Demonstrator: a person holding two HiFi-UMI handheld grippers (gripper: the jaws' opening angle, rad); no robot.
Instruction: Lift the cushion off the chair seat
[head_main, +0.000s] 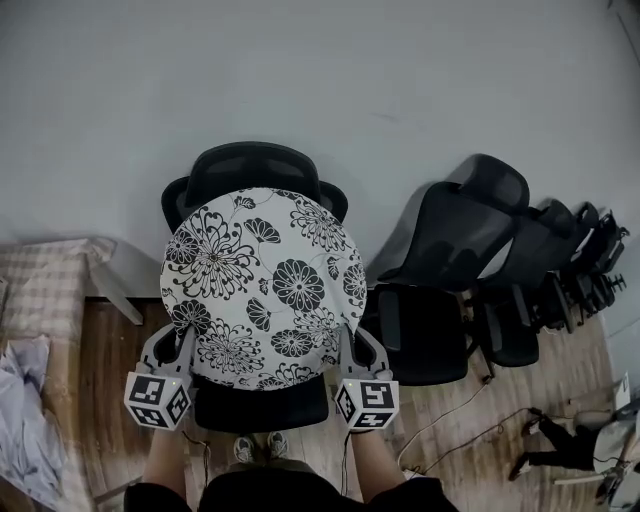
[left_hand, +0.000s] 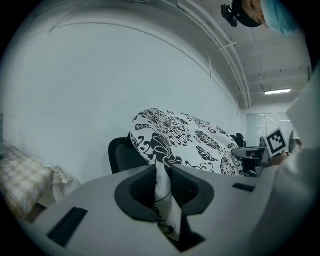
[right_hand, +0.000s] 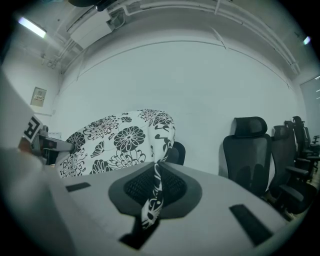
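My left tongs (head_main: 186, 340) pinch the left edge of the round white cushion with a black flower print (head_main: 262, 280). My right tongs (head_main: 345, 342) pinch its right edge. Both pairs are pressed together on a fold of the fabric. The cushion is held between them, tilted up in front of the black mesh office chair (head_main: 255, 165). It covers most of the backrest, and the seat's front edge shows beneath it. A row of black chairs (head_main: 470, 240) stands to the right by the wall.

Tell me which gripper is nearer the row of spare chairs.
Right. The right gripper pinches the cushion at its edge facing the spare chairs; the left gripper pinches the opposite edge, farther off.
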